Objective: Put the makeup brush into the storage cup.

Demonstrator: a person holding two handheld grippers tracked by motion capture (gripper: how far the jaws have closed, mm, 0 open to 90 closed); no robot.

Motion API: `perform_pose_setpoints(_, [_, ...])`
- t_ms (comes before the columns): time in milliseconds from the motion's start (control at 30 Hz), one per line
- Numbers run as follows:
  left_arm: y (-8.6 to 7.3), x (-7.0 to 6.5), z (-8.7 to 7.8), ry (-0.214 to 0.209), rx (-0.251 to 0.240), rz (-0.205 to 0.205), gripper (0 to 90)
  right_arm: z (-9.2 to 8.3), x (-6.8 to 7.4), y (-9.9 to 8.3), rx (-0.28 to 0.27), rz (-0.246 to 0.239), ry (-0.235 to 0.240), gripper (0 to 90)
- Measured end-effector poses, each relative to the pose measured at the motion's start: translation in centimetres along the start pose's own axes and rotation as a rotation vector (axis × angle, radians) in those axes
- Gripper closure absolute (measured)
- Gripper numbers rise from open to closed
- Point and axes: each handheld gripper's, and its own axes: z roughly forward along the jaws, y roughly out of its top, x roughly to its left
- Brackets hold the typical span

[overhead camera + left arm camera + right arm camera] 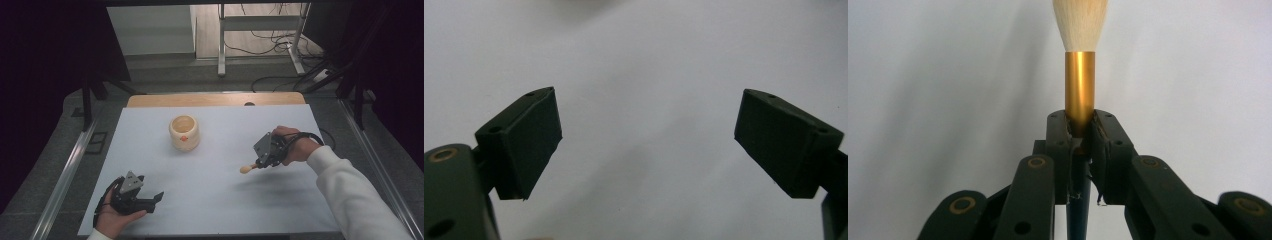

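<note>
The brush (1079, 60) was clamped at its gold ferrule by the right gripper (258, 164), right of centre, lifted off the table. The cup (184, 132), upper centre, remained unreached. The left gripper (150, 200) sat open, lower left.

Cream-bristled brush (1079, 75) with gold ferrule, cream cup (184, 132) with orange mark, white table (215, 200).

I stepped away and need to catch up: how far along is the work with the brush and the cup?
Done: the right gripper is shut on the brush, just below its gold ferrule, bristles pointing away. In hand: the brush is held above the white table, apart from the cream cup. Left: probably carrying it to the cup. The left gripper is open, holding nothing.
</note>
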Motion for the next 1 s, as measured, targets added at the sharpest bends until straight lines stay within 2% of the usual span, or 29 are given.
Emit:
perform_pose_setpoints(100, [0.0,0.0,0.0,0.000,0.000,0.000,12.0,-1.0,0.0,-0.3,-0.044,0.030,-0.043,79.5])
perform_pose_setpoints(200, [0.1,0.0,0.0,-0.001,-0.003,-0.001,12.0,-1.5,0.1,-0.4,-0.063,0.046,-0.072,79.5])
perform_pose_setpoints(467, [0.1,-0.1,0.0,-0.002,-0.006,-0.001,12.0,-2.2,0.5,-0.4,-0.092,0.069,-0.099,79.5])
perform_pose_setpoints(633, [0.1,-0.1,-0.1,-0.002,-0.006,-0.001,11.9,-2.7,0.7,-0.6,-0.133,0.100,-0.133,79.5])
perform_pose_setpoints(767, [0.1,0.0,0.0,-0.004,-0.008,-0.003,11.9,-3.1,0.9,-0.9,-0.192,0.129,-0.169,79.5])
perform_pose_setpoints(1000, [0.2,-0.1,-0.1,-0.004,-0.009,-0.001,11.9,-3.7,1.3,-1.2,-0.243,0.178,-0.219,79.5])
